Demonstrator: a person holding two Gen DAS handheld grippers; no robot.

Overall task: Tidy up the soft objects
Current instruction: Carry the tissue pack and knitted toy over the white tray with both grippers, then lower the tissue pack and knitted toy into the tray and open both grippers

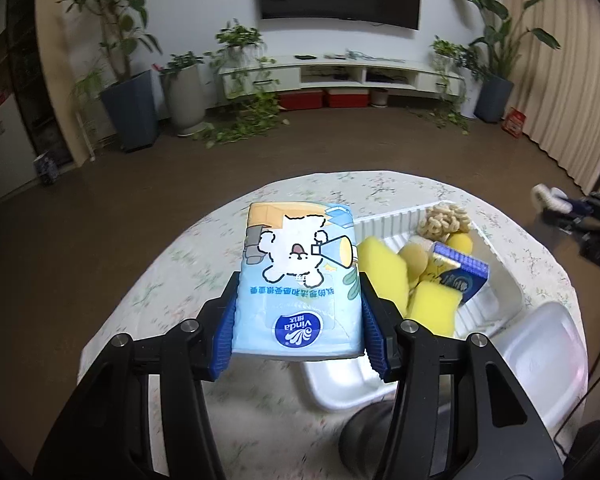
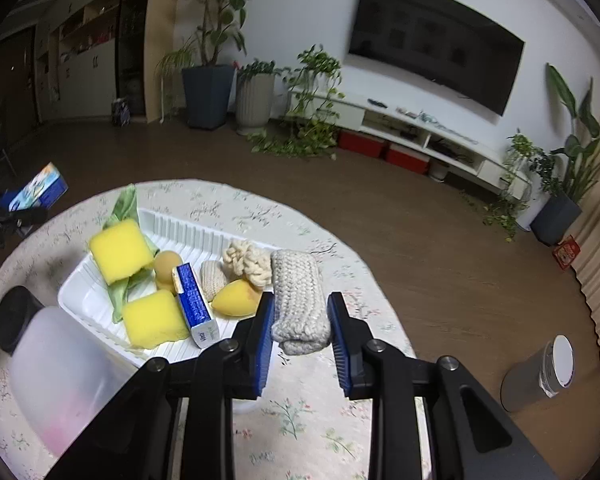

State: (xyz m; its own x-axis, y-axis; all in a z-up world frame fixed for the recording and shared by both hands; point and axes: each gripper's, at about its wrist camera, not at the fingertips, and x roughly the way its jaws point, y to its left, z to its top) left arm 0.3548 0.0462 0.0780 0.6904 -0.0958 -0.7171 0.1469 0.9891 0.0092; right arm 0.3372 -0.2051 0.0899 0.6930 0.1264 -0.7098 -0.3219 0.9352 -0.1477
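My left gripper (image 1: 298, 322) is shut on a light-blue tissue pack (image 1: 298, 280) with a cartoon print, held above the table left of the white tray (image 1: 496, 276). In the right wrist view, the same pack (image 2: 40, 190) shows far left. My right gripper (image 2: 300, 336) is shut on a grey knitted roll (image 2: 300, 296), just right of the tray (image 2: 188, 232). Inside the tray lie yellow sponges (image 2: 118, 250), a blue tissue packet (image 2: 194, 304), yellow balls (image 2: 168, 266), a cream rope knot (image 2: 246, 262) and a green leaf (image 2: 124, 204).
A round table with a floral cloth (image 2: 300, 420) carries the tray. A translucent lid (image 2: 56, 376) and a black round object (image 2: 14, 320) sit near the tray's front left. A metal bin (image 2: 540, 376) stands on the floor at right. Plants and a TV stand line the far wall.
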